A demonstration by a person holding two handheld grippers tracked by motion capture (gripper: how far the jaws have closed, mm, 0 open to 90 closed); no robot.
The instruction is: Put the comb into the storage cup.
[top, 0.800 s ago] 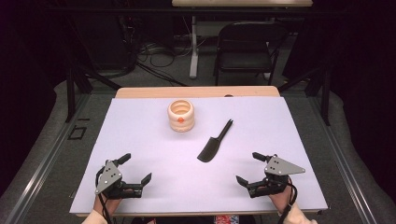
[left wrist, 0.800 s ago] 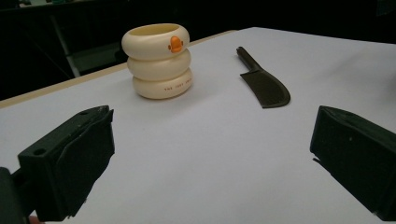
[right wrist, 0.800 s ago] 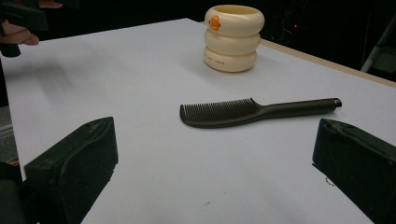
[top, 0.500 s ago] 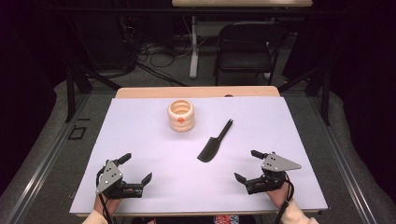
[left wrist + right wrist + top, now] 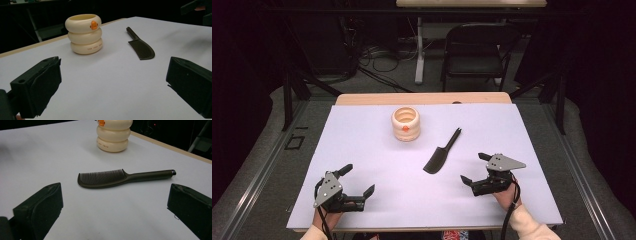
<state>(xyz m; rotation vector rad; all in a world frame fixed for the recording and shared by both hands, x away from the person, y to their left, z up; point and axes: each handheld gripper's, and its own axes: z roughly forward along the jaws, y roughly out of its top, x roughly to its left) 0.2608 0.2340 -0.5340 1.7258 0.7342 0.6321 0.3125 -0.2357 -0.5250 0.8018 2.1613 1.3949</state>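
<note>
A black comb (image 5: pixel 442 152) lies flat on the white table cover (image 5: pixel 362 140), handle toward the far right. A cream ribbed cup (image 5: pixel 405 123) with an orange mark stands upright behind it. My right gripper (image 5: pixel 473 168) hovers open just right of the comb's toothed end. Seen from the right gripper view, the comb (image 5: pixel 120 178) lies crosswise ahead of the wide jaws (image 5: pixel 113 207), with the cup (image 5: pixel 113 135) beyond. My left gripper (image 5: pixel 359 179) stands open at the near left with nothing between its jaws. Its view (image 5: pixel 113 85) faces the cup (image 5: pixel 83 33) and comb (image 5: pixel 140 45).
The table's wooden far edge (image 5: pixel 422 98) shows beyond the cover. A black chair (image 5: pixel 474 50), a table leg (image 5: pixel 419 55) and floor cables stand behind the table. Black frame struts (image 5: pixel 287 95) flank the left side.
My right gripper has edged forward and left, closer to the comb. The left gripper, comb and cup have stayed put.
</note>
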